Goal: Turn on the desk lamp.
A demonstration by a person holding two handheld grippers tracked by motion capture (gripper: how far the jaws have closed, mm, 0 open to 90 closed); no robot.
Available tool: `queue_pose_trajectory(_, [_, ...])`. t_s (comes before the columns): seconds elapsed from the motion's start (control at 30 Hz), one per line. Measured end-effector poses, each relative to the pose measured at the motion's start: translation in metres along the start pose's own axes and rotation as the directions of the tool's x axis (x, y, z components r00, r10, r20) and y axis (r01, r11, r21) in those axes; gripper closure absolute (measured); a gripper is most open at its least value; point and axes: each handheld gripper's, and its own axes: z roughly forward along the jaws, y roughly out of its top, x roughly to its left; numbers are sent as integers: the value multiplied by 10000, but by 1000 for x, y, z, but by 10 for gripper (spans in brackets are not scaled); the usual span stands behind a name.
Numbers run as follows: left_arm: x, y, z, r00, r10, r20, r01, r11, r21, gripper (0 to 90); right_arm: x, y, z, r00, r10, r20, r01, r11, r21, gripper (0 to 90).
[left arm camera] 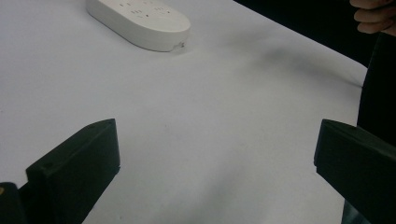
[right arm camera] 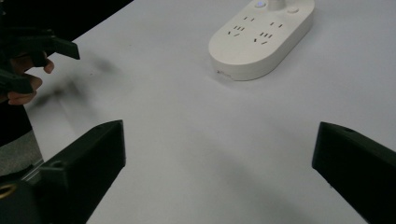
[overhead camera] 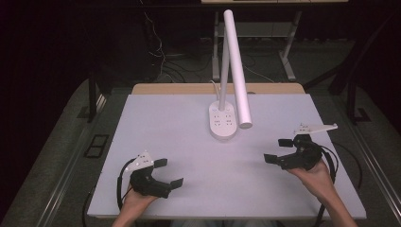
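A white desk lamp stands at the table's far middle; its oval base carries several sockets and its long tube head slants down toward me. The same base appears at the top of the left gripper view, and the base also sits high in the right gripper view. My left gripper rests near the front left edge, open, with nothing between its jaws. My right gripper is held at the right side, open and empty too. Both are well apart from the lamp.
The white table top lies on a wooden desk with its far edge showing. Cables and metal desk legs stand on the dark floor behind. The other hand's gripper shows at the left of the right gripper view.
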Motion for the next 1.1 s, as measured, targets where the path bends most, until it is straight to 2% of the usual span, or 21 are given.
queue_pose_trajectory(0.3, [0,0,0,10000,0,-31,0,10000,21,0,-2,21,7,9997,-224,-40,224,9997,32,21])
queue_pose_trajectory(1.1, [0,0,0,10000,15,-12,-15,10000,39,0,-11,53,31,9991,-401,-100,405,9983,420,21])
